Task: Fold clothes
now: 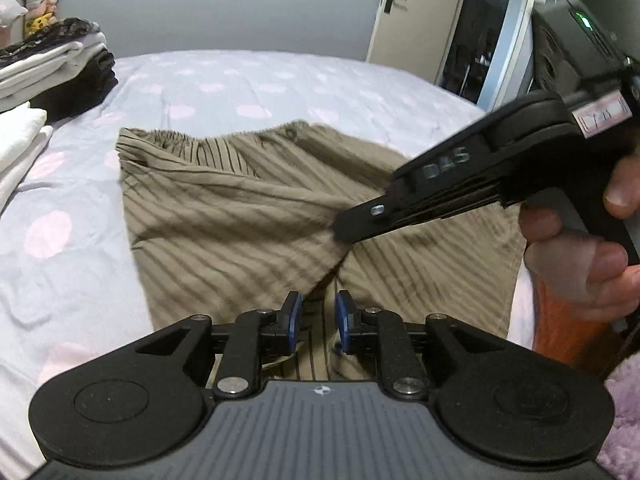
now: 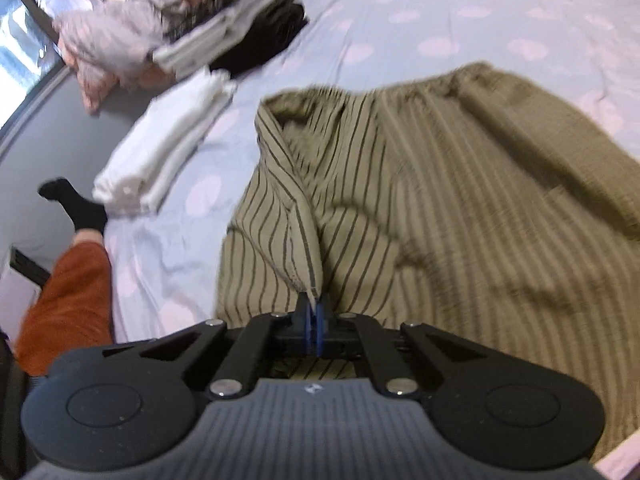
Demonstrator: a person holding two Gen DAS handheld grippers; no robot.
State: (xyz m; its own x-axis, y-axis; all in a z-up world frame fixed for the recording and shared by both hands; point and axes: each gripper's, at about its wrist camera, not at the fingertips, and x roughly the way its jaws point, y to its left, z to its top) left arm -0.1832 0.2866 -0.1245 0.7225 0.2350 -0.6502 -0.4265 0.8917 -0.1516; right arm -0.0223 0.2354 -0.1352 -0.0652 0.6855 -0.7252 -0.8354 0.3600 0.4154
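Ideally, with the right gripper (image 2: 315, 312) pinched tight on a raised fold of the striped olive garment (image 1: 240, 216) lying mid-bed (image 1: 224, 80), the left gripper (image 1: 318, 314), fingers slightly parted and empty, should pin the near hem while that fold is carried across evenly.

The left wrist view looks low and forward over the bed (image 1: 240, 76) toward the far wall and door (image 1: 416, 8), close above the striped garment (image 1: 240, 224). The right wrist view sits just as near, tilted more steeply down — facing left toward the window (image 2: 24, 36). Both share the garment, the white folded stack (image 2: 168, 140) and the spotted sheet.
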